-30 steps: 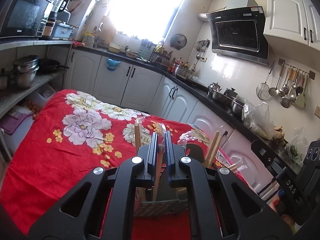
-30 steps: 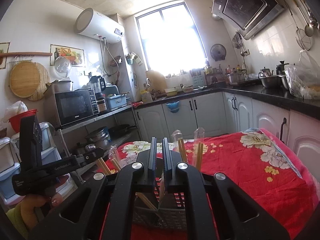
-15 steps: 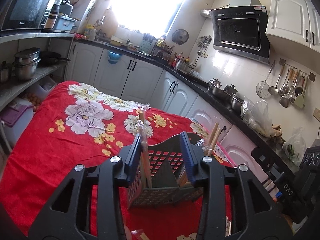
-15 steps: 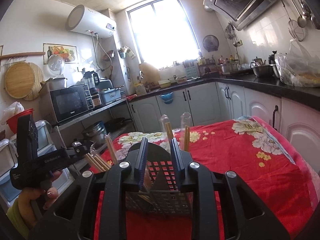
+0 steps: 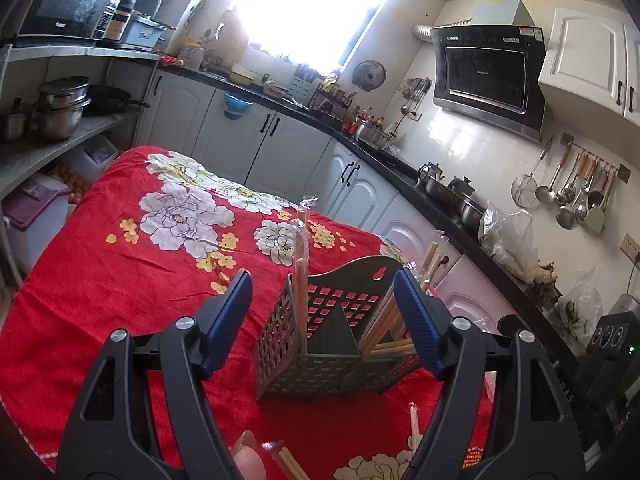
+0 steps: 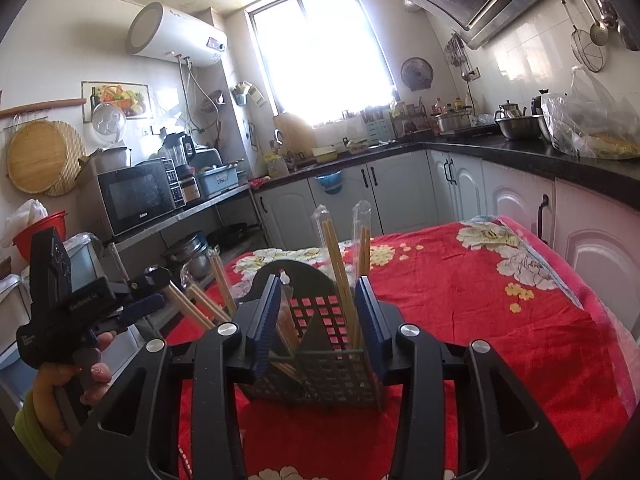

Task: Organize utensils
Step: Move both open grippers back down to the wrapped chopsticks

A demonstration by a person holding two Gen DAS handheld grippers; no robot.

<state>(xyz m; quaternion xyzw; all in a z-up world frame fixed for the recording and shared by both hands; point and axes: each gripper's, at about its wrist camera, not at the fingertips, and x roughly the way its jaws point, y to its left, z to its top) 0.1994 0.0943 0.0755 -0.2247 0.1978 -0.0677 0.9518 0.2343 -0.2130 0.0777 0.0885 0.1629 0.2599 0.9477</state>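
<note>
A grey perforated utensil holder (image 5: pixel 320 344) stands on the red flowered tablecloth (image 5: pixel 120 272); it also shows in the right wrist view (image 6: pixel 324 364). Several wrapped pairs of wooden chopsticks (image 5: pixel 302 272) stand in its compartments (image 6: pixel 340 268). My left gripper (image 5: pixel 322 320) is open and empty, its fingers either side of the holder and just short of it. My right gripper (image 6: pixel 322 324) is open and empty, close in front of the holder. More wrapped chopsticks (image 5: pixel 288 460) lie on the cloth near me.
The other hand-held gripper (image 6: pixel 80 312) shows at the left of the right wrist view. White cabinets (image 5: pixel 256 148) and a black counter with pots run behind the table. A shelf with pans (image 5: pixel 60 108) and a microwave (image 6: pixel 136 196) stands to the left.
Both grippers have opened from shut and drawn back from the holder. The chopsticks each held now stand in the holder.
</note>
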